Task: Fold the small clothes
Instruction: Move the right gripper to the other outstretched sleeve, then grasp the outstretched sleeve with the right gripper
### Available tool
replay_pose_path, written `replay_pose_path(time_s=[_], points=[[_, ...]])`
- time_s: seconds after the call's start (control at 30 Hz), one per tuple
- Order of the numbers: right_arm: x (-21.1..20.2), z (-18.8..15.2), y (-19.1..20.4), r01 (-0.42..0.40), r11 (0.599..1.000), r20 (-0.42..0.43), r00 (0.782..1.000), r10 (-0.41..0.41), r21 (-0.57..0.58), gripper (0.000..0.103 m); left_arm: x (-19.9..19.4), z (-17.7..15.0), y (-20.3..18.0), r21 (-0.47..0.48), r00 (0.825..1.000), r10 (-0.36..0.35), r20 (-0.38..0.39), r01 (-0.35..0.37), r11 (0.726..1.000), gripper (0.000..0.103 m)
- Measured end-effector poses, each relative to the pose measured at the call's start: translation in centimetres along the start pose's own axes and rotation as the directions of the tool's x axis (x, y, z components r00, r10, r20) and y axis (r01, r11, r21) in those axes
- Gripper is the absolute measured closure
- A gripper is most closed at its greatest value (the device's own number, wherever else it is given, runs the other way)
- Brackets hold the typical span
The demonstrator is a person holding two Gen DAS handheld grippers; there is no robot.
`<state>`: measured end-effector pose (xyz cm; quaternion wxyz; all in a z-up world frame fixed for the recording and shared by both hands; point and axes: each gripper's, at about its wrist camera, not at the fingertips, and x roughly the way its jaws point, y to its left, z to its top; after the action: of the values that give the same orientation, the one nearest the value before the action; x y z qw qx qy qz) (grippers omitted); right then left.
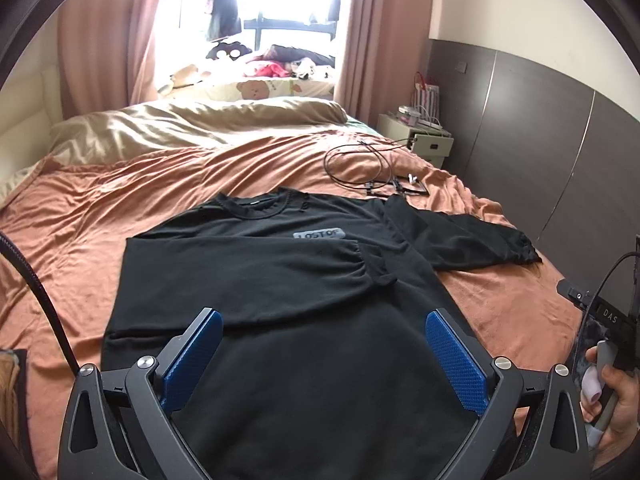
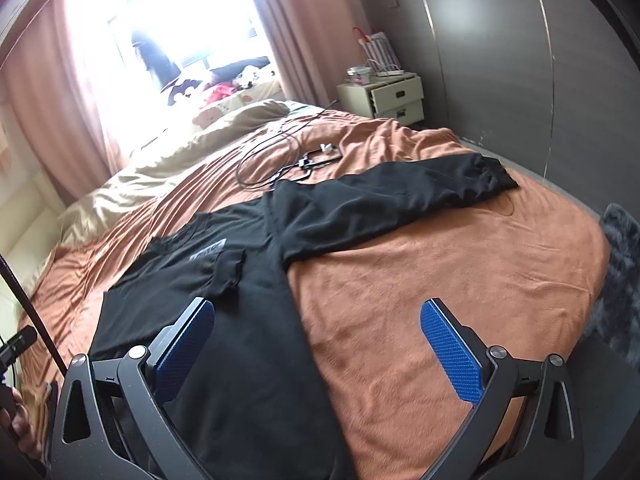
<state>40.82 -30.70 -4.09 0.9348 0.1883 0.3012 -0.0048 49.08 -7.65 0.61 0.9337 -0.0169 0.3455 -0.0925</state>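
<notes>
A black long-sleeved sweatshirt (image 1: 304, 320) (image 2: 248, 340) lies flat on the orange bedcover, collar toward the window, a grey logo patch (image 1: 319, 234) on its chest. One sleeve (image 1: 256, 264) is folded across the chest. The other sleeve (image 1: 472, 240) (image 2: 400, 196) stretches out to the right. My left gripper (image 1: 324, 320) hangs open above the lower body of the sweatshirt, nothing between its blue pads. My right gripper (image 2: 318, 312) is open too, over the sweatshirt's right edge and the bare cover.
Black cables and a small frame (image 1: 376, 172) (image 2: 292, 160) lie on the bedcover (image 1: 120, 216) beyond the collar. A beige duvet (image 1: 192, 128) is bunched near the window. A bedside cabinet (image 2: 384, 96) stands right. A hand (image 1: 616, 396) holds the other gripper's handle.
</notes>
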Motion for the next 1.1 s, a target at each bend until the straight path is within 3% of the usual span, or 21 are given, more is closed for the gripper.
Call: replay_pose_path(time_s=[0.13,0.2,0.33,0.5,0.77,0.83,0.97,1.1], points=[[2.2,1.0,-1.7,-0.029,0.998,-0.01,1.0,0.029,0.049,0.013,2.1,1.0,-1.9,0.021,1.0,-0.011,-0.012,0.011,1.0,0.006],[3.6,1.5,-2.7,-0.059,0.995,-0.019,0.998,0.06,0.081,0.025,3.2,1.5,-2.7,0.03,1.0,-0.017,-0.022,0.017,0.999,0.009],[6.9,2.5,-4.8,-0.092,0.983,-0.04,0.994,0.1,0.161,0.031,5.7,2.3,-4.0,0.047,0.999,-0.026,-0.041,0.028,0.999,0.017],[11.2,4.2,-6.9,-0.12,0.964,-0.074,0.987,0.141,0.239,0.046,9.4,3.3,-5.2,0.066,0.997,-0.027,-0.077,0.032,0.997,0.026],[17.1,6.0,-9.0,-0.086,0.943,-0.124,0.983,0.132,0.322,0.053,15.6,4.6,-4.8,0.052,0.99,-0.024,-0.136,0.032,0.998,0.034],[17.7,6.0,-9.2,-0.079,0.942,-0.133,0.983,0.128,0.326,0.053,17.2,4.9,-4.6,0.048,0.988,-0.024,-0.15,0.032,0.998,0.036],[19.5,6.2,-10.6,-0.078,0.924,-0.157,0.977,0.146,0.375,0.063,20.2,5.5,-4.5,0.048,0.985,-0.02,-0.171,0.029,0.998,0.037],[20.1,6.4,-12.4,-0.088,0.897,-0.147,0.975,0.167,0.434,0.063,23.7,6.2,-5.0,0.051,0.979,-0.027,-0.2,0.038,0.998,0.038]])
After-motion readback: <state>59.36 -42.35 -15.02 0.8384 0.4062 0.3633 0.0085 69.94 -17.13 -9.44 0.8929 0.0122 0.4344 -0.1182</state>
